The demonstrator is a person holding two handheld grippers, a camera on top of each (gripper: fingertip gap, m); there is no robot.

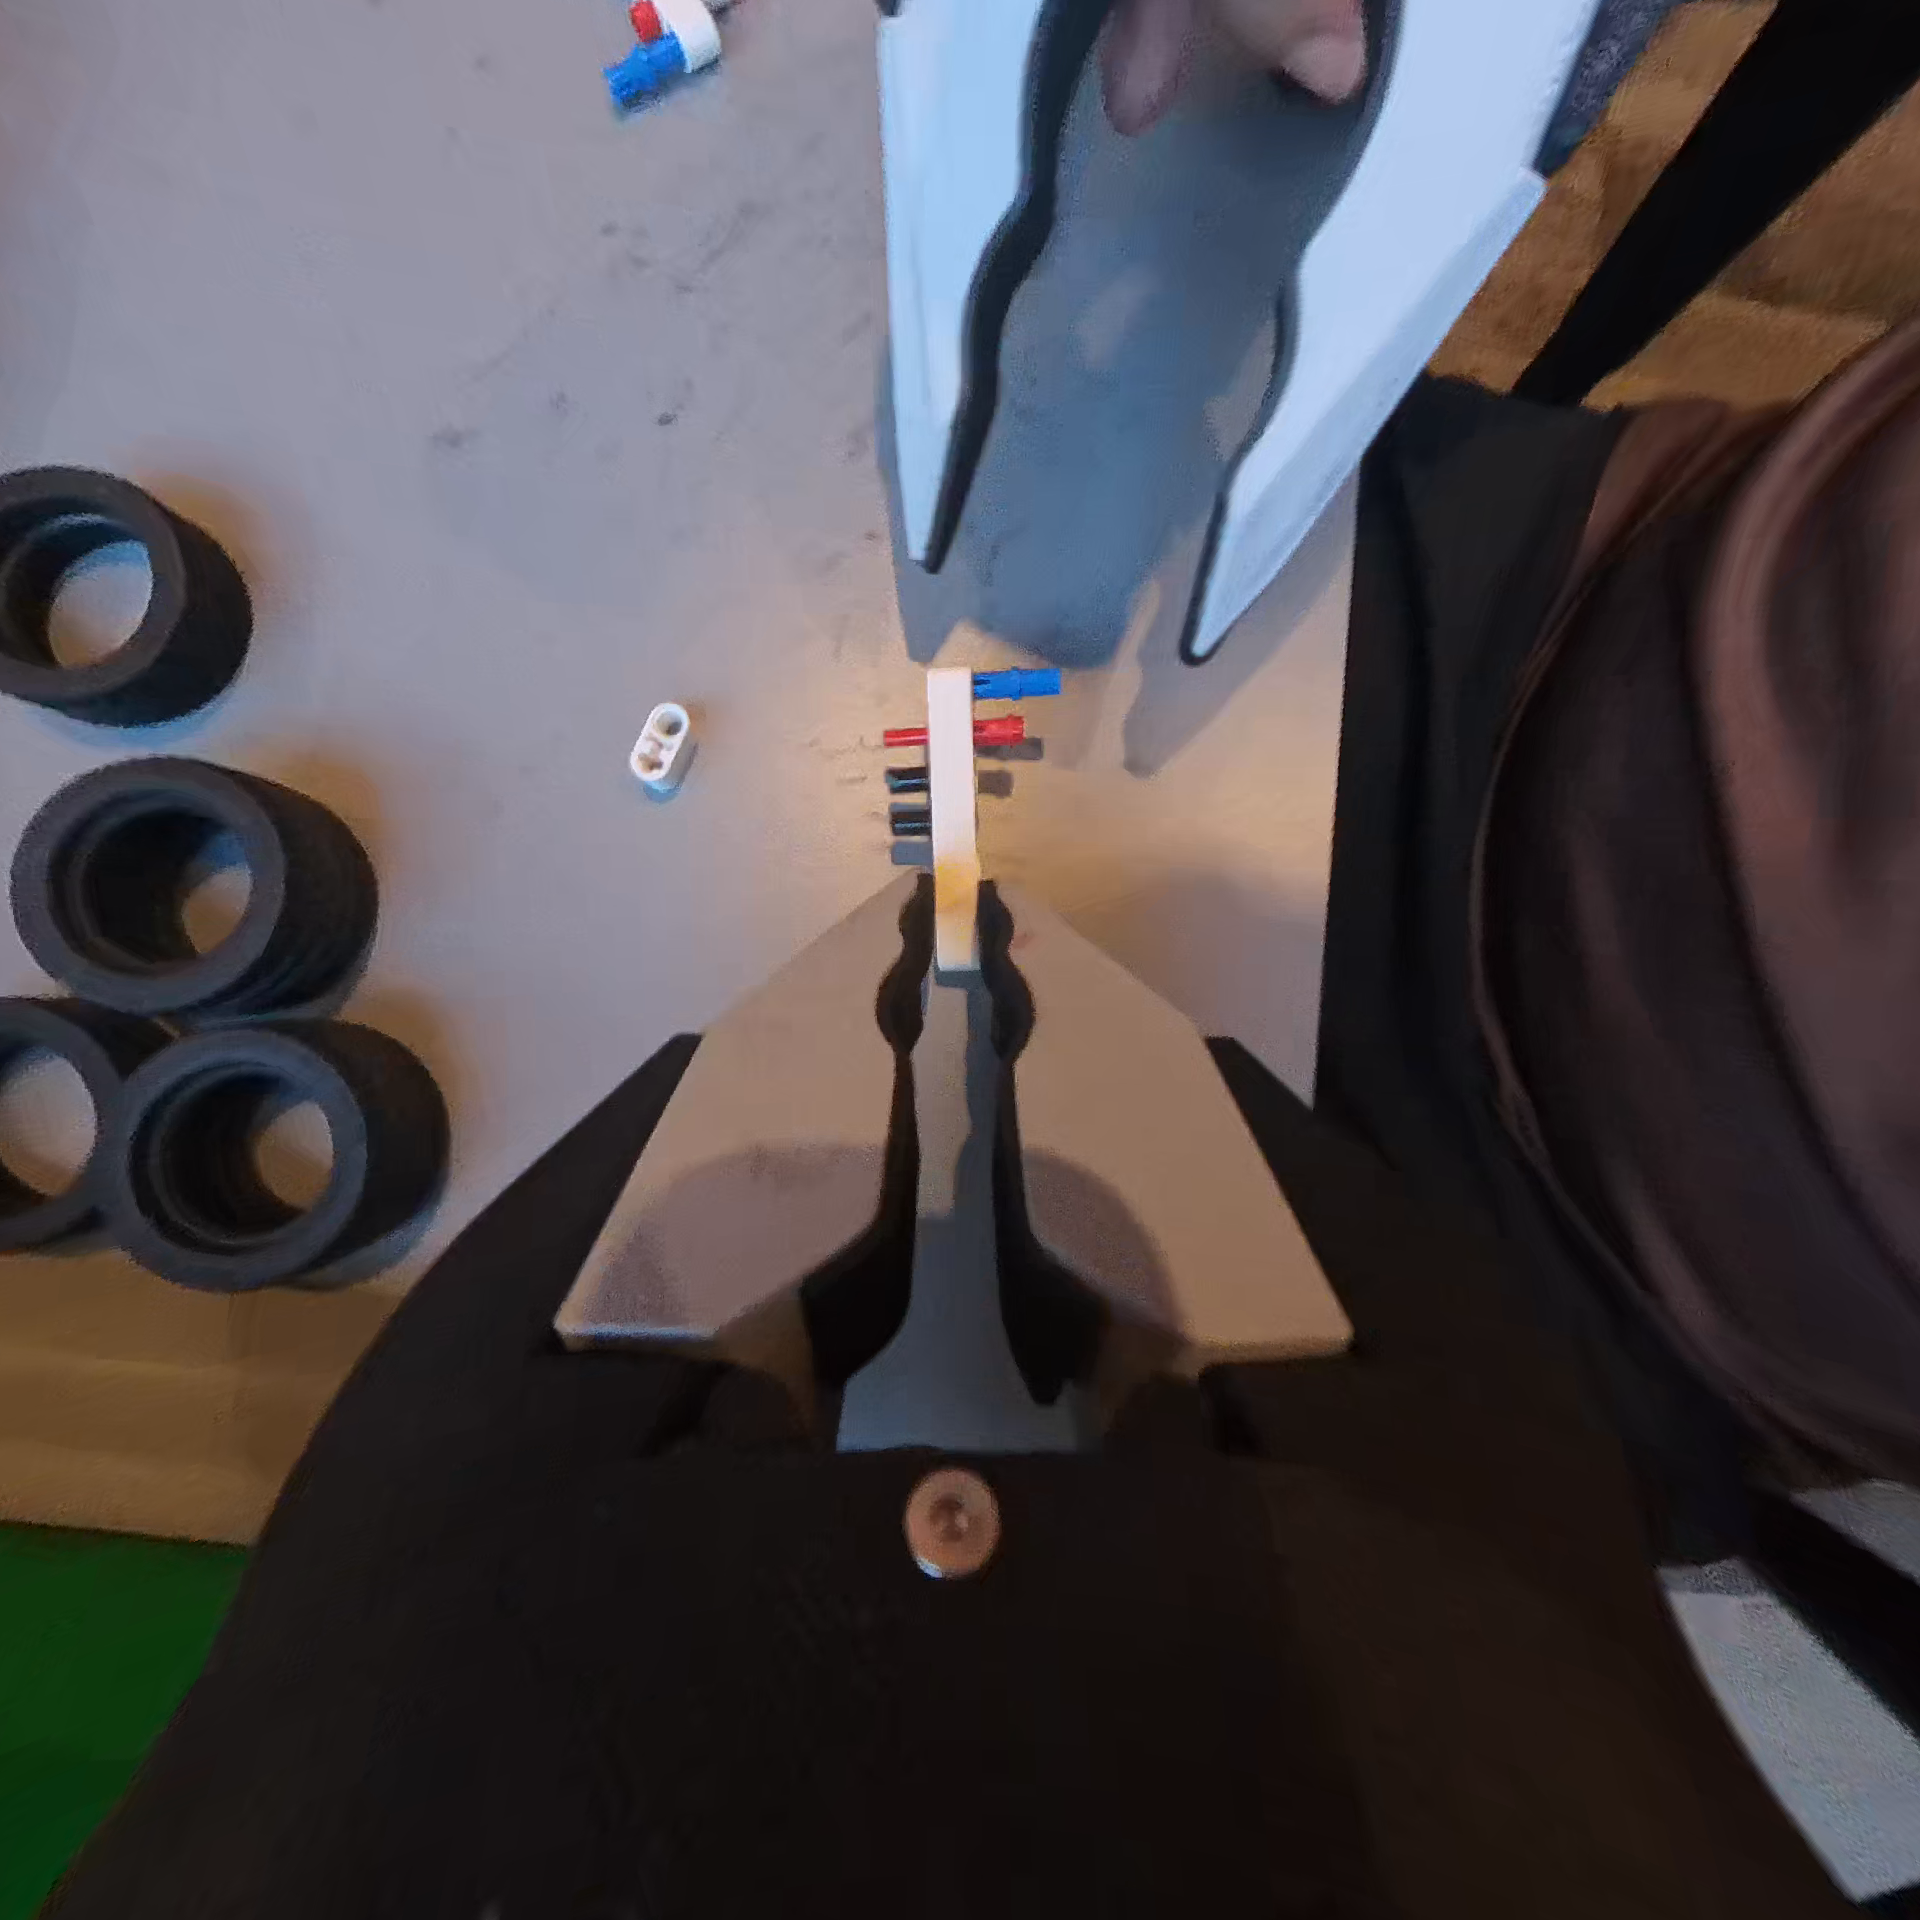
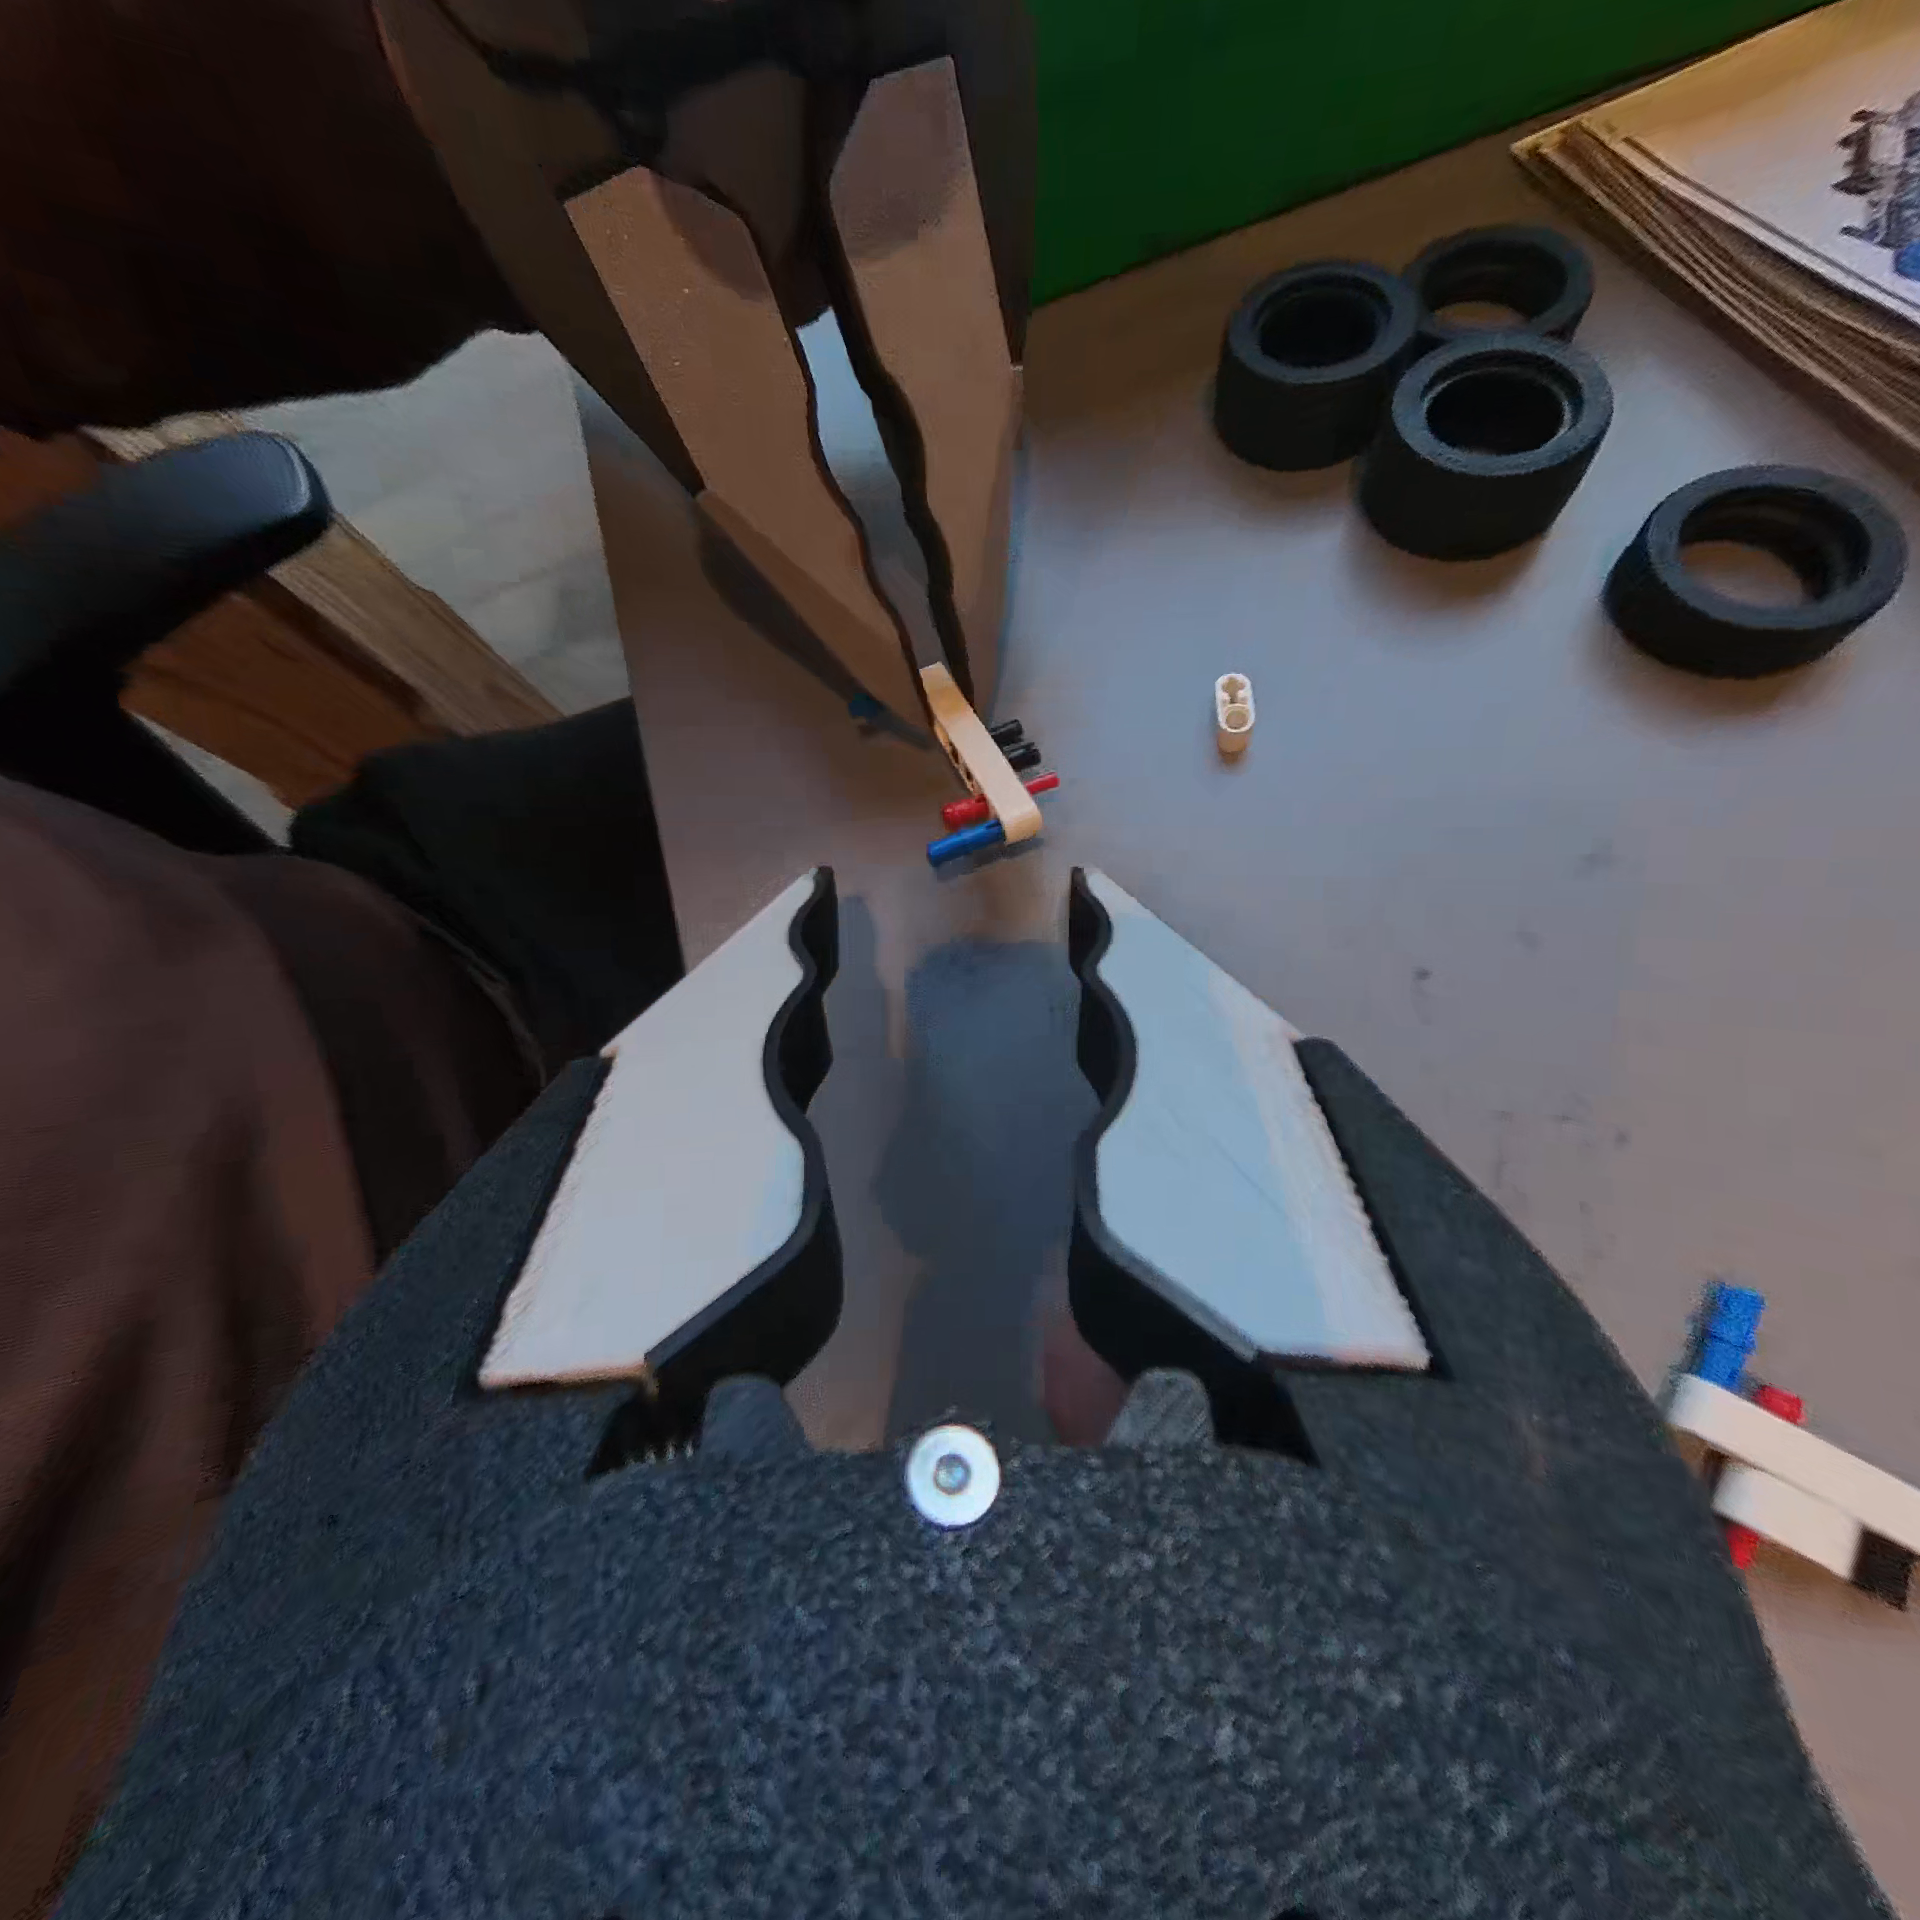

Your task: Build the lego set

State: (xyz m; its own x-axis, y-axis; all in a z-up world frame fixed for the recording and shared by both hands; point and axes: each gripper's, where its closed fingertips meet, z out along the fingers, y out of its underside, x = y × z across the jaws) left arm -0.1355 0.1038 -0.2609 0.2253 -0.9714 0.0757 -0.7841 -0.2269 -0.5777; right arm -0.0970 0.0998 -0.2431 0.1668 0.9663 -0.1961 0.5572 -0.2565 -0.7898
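Gripping white beam (image 1: 954, 831) – left tongs (image 1: 954, 883), tyres (image 1: 197, 883) well aside, right tongs (image 2: 951, 883) agape

Black-bodied grippers (image 2: 951, 883); brown sleeve (image 2: 208, 1091)

Print on the booklet (image 2: 1766, 177) is too blurred to read.

White beam (image 1: 953, 821) on edge, gripped at 1 end, carrying 1 blue pin (image 1: 1018, 683), 1 red pin (image 1: 954, 734) and 2 black pins (image 1: 909, 800). Small white connector (image 1: 662, 739) and 4 black tyres (image 1: 192, 883) lie apart; partial white assembly (image 2: 1797, 1475) lies aside.
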